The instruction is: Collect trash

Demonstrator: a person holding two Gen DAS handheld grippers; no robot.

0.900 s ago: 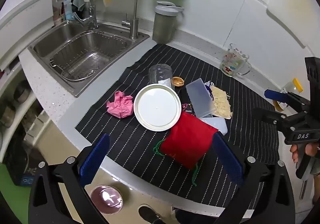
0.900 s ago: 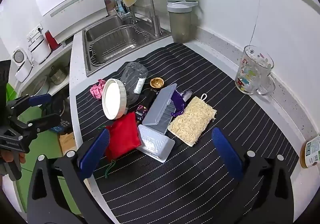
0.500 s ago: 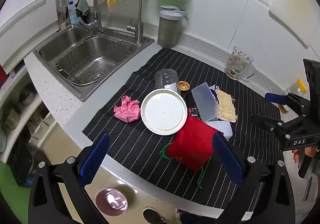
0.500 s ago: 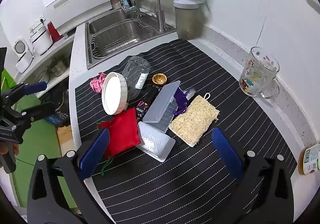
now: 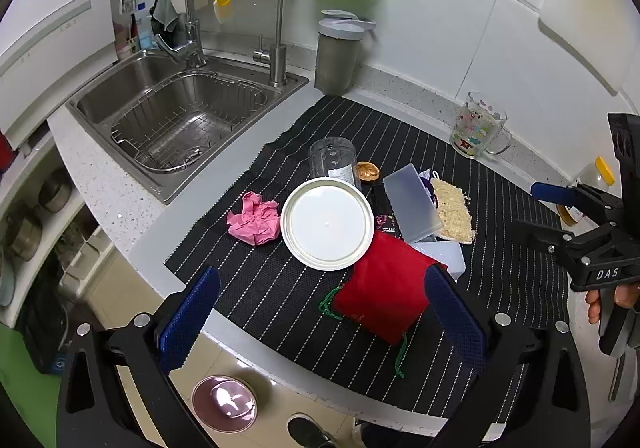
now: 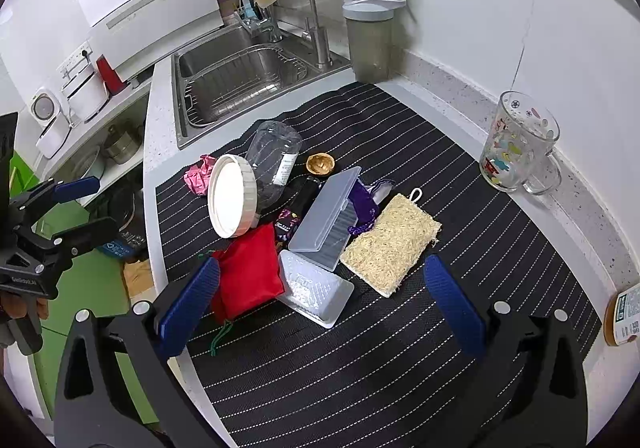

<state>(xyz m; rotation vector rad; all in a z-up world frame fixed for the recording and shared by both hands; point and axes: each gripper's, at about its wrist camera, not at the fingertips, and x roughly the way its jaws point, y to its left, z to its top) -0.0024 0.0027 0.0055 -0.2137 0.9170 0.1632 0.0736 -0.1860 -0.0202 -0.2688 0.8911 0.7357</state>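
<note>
Trash: a pink crumpled paper (image 5: 254, 218) and a walnut shell (image 5: 367, 170) lie among other things on the striped mat (image 5: 260, 288) on the counter (image 5: 116, 184).
Left hand-held gripper (image 5: 320, 312): jaws wide apart, empty, above the mat's near edge.
Right hand-held gripper (image 6: 320, 296): jaws wide apart, empty.
Risk, jar: the lying clear jar (image 6: 272, 160) may roll if nudged.
Risk, mix-up: the red pouch (image 5: 384, 296) or loofah (image 6: 390, 250) could be taken for trash.
Count: one paper, one shell, one jar, one pouch, one loofah, two faucets.

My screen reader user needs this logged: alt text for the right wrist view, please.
Open right gripper hovers empty over a black striped mat strewn with a red pouch, white-lidded clear jar, grey plastic case and loofah sponge; sink behind.
</note>
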